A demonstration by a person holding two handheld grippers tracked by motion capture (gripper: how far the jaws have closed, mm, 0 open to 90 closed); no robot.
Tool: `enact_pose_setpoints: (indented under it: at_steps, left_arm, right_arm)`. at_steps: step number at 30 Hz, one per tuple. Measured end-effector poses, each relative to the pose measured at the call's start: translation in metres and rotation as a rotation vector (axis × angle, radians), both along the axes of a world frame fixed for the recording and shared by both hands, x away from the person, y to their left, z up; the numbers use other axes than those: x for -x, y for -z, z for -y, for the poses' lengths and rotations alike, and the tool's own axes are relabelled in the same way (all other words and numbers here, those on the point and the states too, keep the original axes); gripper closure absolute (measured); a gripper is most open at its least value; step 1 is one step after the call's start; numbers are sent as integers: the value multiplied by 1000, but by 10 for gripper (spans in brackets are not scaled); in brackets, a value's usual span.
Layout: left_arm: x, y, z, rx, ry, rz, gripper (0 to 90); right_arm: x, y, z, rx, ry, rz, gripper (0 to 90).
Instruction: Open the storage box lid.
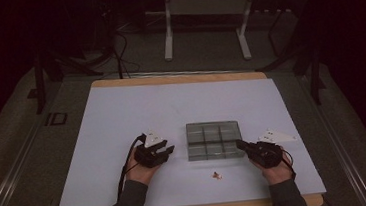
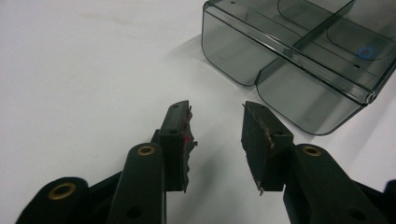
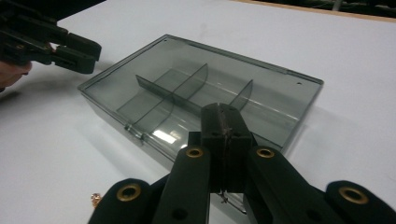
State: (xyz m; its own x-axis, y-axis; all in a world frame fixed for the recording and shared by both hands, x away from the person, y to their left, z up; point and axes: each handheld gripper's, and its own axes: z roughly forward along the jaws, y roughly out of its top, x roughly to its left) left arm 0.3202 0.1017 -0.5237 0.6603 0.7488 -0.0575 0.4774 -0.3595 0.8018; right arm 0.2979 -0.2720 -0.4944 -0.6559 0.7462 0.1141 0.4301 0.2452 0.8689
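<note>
The white table (image 1: pixel 122 118) is carrying a clear grey box (image 1: pixel 213 139) with its lid down, lying near the front edge between the 2 hands; dividers are splitting it into compartments. The left tongs (image 1: pixel 169 149) are sitting just left of the box, jaws spread apart and gripping nothing. The right tongs (image 1: pixel 239 144) are pointing at the box's front right corner, jaws pressed together with nothing between them. A small copper-coloured object (image 1: pixel 218 175) is lying on the table in front of the box.
</note>
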Motion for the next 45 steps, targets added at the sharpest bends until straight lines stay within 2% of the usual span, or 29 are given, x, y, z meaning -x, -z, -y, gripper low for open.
enact_pose_setpoints:
  at_steps: [13,45]
  left_arm:
    - [-1,-1,-1,19,7,-5,644]
    - [-1,1,6,-1,32,-8,645]
  right_arm:
    - [9,4,-9,-5,-37,-12,900]
    - [17,11,-22,11,-109,-27,900]
